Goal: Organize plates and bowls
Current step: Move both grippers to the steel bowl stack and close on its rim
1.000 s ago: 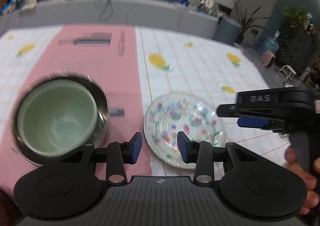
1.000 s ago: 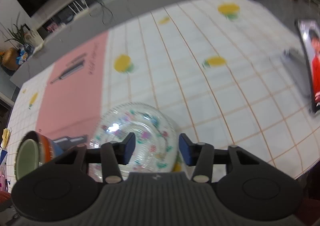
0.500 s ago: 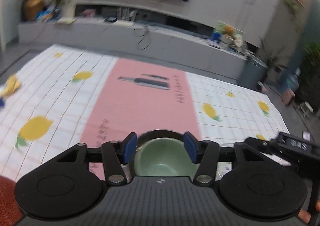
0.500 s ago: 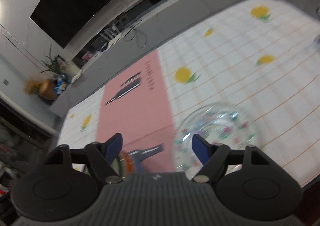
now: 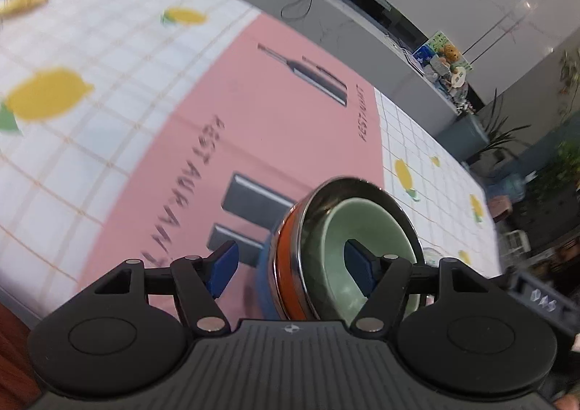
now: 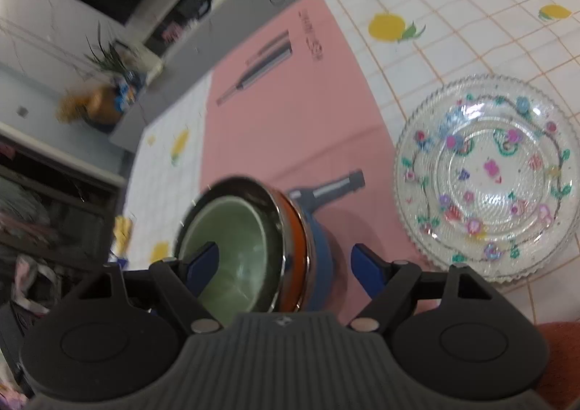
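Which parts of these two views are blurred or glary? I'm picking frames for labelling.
Left wrist view: the lemon-print tablecloth is smeared at left, while the green ceramic bowl stays fairly sharp. Right wrist view: the clear flowered glass plate is crisp with small glints, and the background shelf at left is blurred.

A pale green bowl (image 5: 366, 228) sits inside a metal bowl (image 6: 293, 239) with a shiny silver rim, an orange band beneath it and a blue base. A clear glass plate (image 6: 485, 174) carries a ring of small pink, purple, blue and green flowers. The counter (image 5: 90, 141) wears a white cloth with a thin orange grid and yellow lemons with green leaves. A pink mat (image 5: 275, 127) lies over it, printed with grey cutlery shapes and grey lettering. Both grippers are black with blue pads on their fingers (image 5: 223, 263).
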A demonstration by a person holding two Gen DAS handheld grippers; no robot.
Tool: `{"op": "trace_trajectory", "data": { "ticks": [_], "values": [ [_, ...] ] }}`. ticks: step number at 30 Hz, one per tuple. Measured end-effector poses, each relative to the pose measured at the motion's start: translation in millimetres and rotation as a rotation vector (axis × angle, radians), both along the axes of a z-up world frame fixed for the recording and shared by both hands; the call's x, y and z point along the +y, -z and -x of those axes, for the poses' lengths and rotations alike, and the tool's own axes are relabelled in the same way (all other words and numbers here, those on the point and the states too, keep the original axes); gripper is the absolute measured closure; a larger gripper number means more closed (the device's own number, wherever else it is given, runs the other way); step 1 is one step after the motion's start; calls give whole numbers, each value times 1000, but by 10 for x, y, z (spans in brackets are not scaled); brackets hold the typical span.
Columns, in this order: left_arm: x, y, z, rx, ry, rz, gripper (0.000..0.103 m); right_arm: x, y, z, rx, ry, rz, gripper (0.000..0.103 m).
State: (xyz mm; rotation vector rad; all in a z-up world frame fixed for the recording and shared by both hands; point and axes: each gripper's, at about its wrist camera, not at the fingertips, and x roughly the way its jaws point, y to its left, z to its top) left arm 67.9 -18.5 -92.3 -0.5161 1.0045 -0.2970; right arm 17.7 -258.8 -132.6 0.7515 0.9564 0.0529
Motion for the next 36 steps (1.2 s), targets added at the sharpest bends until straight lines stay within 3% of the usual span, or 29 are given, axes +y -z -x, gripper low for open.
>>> {"op": "trace_trajectory", "data": {
  "ticks": [6,9,13,18,30,36],
  "values": [
    [-40,99,-14,30,6,-1,25,86,176,-79,78,-16,-11,25],
    [-27,127,-20,39,6,16,30,111,240,-87,105,-18,-18,30],
    [-29,145,-24,43,12,27,34,72,213,-48,78,-1,-32,34],
    [-16,161,-27,49,11,55,49,59,207,-48,85,2,-32,50],
    [-67,121,9,24,15,11,53,150,115,-30,45,-28,71,57],
    [-61,99,11,29,9,9,53,111,97,-7,31,-20,54,59]
  ]
}}
